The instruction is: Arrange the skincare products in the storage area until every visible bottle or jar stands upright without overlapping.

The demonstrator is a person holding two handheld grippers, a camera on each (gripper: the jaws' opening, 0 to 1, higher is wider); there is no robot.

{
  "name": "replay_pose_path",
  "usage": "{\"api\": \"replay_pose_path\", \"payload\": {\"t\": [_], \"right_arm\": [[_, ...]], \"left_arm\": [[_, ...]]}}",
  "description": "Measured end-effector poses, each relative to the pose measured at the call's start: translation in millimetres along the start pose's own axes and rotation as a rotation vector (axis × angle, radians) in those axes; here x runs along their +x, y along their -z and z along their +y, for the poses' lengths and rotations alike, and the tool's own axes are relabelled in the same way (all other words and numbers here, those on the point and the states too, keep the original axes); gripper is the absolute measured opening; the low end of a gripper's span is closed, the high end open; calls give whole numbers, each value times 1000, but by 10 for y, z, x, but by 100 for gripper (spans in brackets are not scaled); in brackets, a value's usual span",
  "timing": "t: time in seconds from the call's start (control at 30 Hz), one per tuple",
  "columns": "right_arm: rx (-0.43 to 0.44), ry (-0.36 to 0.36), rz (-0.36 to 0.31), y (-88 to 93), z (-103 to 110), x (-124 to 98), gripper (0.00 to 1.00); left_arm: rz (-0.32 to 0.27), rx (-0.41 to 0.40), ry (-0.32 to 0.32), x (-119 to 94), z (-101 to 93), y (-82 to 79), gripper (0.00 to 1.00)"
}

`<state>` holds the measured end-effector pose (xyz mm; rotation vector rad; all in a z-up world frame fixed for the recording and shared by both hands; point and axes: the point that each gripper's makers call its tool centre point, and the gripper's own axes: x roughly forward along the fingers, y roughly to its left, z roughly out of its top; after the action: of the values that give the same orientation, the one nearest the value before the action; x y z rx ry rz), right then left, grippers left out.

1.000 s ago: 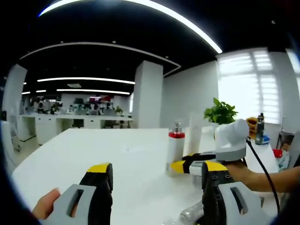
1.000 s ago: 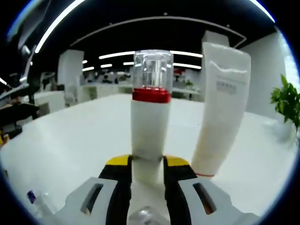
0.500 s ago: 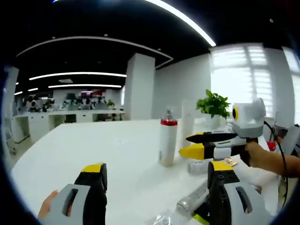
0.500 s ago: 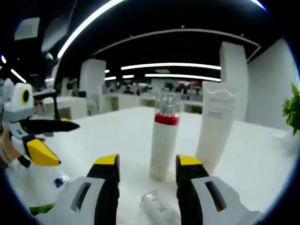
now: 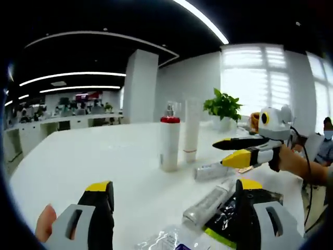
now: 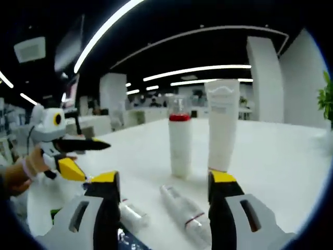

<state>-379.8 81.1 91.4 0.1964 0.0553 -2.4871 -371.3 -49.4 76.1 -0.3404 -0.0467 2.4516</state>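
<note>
Two containers stand upright on the white table [image 5: 78,166] in my left gripper view: a white pump bottle with a red collar and clear cap [image 5: 169,138], long axis vertical, and just beside it a tall white squeeze tube standing on its cap [image 5: 191,130]. A clear tube [image 5: 212,171] lies flat near them, and a second clear bottle with a silver cap [image 5: 205,204] lies closer to me, its long axis running diagonally toward the upright pair. My left gripper [image 5: 174,200] is spread wide and holds nothing. The right gripper [image 5: 235,151] enters from the right, jaws apart; half a second ago it sat closer to the pump bottle.

In my right gripper view, the pump bottle [image 6: 180,140] and squeeze tube [image 6: 222,127] stand side by side, apart. A clear bottle with a red band [image 6: 183,208] lies flat between my jaws, pointing away from me toward the uprights. The right gripper [image 6: 165,195] is wide open and empty; a second ago it clamped the pump bottle. The left gripper [image 6: 78,156] shows at left.
</note>
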Motion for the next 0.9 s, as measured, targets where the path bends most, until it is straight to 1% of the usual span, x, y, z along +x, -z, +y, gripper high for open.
{"api": "replay_pose_path", "payload": {"t": [0.23,0.3,0.43,0.5,0.57,0.6,0.67,0.8,0.9], "right_arm": [[-5,-49,-36,-46,-12,-105,77],[-7,-59,-36,-21,-27,-133,77],[-16,-54,-18,61,-84,-163,78],[-16,-49,-13,101,-110,-190,78],[-25,-38,-23,108,-140,-218,77],[-36,-36,-22,122,-158,-234,77],[-50,-31,-6,165,-181,-258,78],[-47,-29,3,226,-214,-313,78],[-48,-36,2,229,-191,-334,77]], "left_arm": [[55,67,61,71,-159,147,100],[76,76,75,86,-195,195,100],[104,74,107,128,-256,281,100],[117,80,112,143,-280,317,100],[124,92,111,148,-295,340,99],[128,104,96,147,-283,350,98],[131,116,86,152,-273,354,97],[143,112,90,168,-295,370,96],[157,112,96,192,-319,398,94]]}}
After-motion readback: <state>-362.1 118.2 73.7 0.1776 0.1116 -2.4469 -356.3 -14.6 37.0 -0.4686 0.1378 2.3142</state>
